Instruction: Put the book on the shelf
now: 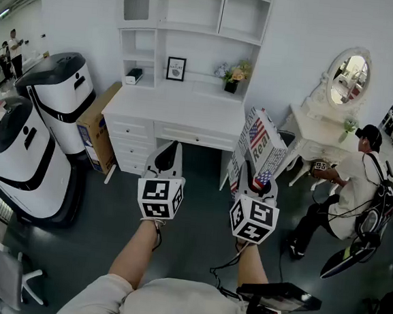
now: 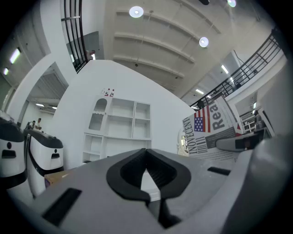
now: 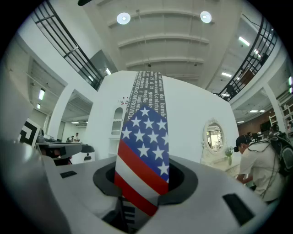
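Observation:
A book point(image 1: 259, 146) with a stars-and-stripes spine and newsprint cover stands upright in my right gripper point(image 1: 252, 178), which is shut on its lower end. In the right gripper view the book's spine point(image 3: 144, 151) rises from between the pads and hides the middle of the white shelf unit behind it. The white shelf unit point(image 1: 194, 23) sits on a white desk point(image 1: 180, 110) straight ahead. My left gripper point(image 1: 170, 149) hovers beside the right one in front of the desk, shut with nothing in it. The left gripper view shows the shelf unit point(image 2: 121, 125) and the book point(image 2: 210, 128) to its right.
On the shelf stand a framed picture point(image 1: 176, 68) and a flower pot point(image 1: 233, 75). Two large white machines point(image 1: 19, 151) and a cardboard box point(image 1: 96, 127) stand left of the desk. On the right are a vanity table with a mirror point(image 1: 347, 77) and a seated person point(image 1: 348, 180).

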A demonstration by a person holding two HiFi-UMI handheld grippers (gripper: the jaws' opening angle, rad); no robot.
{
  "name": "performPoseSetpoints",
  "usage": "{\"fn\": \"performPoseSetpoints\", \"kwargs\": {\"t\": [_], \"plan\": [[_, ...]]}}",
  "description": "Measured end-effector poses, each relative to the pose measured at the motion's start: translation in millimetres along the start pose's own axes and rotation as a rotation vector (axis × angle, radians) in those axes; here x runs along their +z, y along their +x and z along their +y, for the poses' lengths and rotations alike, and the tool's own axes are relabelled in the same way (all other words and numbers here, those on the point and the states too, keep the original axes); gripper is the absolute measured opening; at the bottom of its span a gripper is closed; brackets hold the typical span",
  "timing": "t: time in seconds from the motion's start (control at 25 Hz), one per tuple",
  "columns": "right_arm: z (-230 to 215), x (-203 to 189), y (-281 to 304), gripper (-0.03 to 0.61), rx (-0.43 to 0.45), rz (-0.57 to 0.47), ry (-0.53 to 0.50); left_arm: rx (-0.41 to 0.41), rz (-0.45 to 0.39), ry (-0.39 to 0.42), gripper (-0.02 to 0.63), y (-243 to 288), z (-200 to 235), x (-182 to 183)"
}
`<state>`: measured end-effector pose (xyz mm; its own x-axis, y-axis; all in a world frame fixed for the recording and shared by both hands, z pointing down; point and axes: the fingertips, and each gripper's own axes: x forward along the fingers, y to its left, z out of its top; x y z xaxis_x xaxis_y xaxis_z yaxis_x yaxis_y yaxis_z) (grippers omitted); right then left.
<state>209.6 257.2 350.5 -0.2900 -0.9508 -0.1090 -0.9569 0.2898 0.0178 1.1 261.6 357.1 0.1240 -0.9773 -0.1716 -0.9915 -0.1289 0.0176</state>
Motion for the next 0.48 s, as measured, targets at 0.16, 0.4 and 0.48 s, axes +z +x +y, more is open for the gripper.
{"fn": "performPoseSetpoints", "kwargs": {"t": [0.16,0.4,0.48], "plan": [[2,0,-1,0.173,-0.004,-0.004,0.007,-0.004,-0.001,0.007,0.008,-3,3,0],[11,3,-5,0.175,-0.013,-0.002,0.046,-0.013,0.005,0.010,0.008,-12,12,5],[14,2,-6,0.175,-0.020,0.001,0.048,-0.020,0.007,0.019,0.008,-15,13,6]]}}
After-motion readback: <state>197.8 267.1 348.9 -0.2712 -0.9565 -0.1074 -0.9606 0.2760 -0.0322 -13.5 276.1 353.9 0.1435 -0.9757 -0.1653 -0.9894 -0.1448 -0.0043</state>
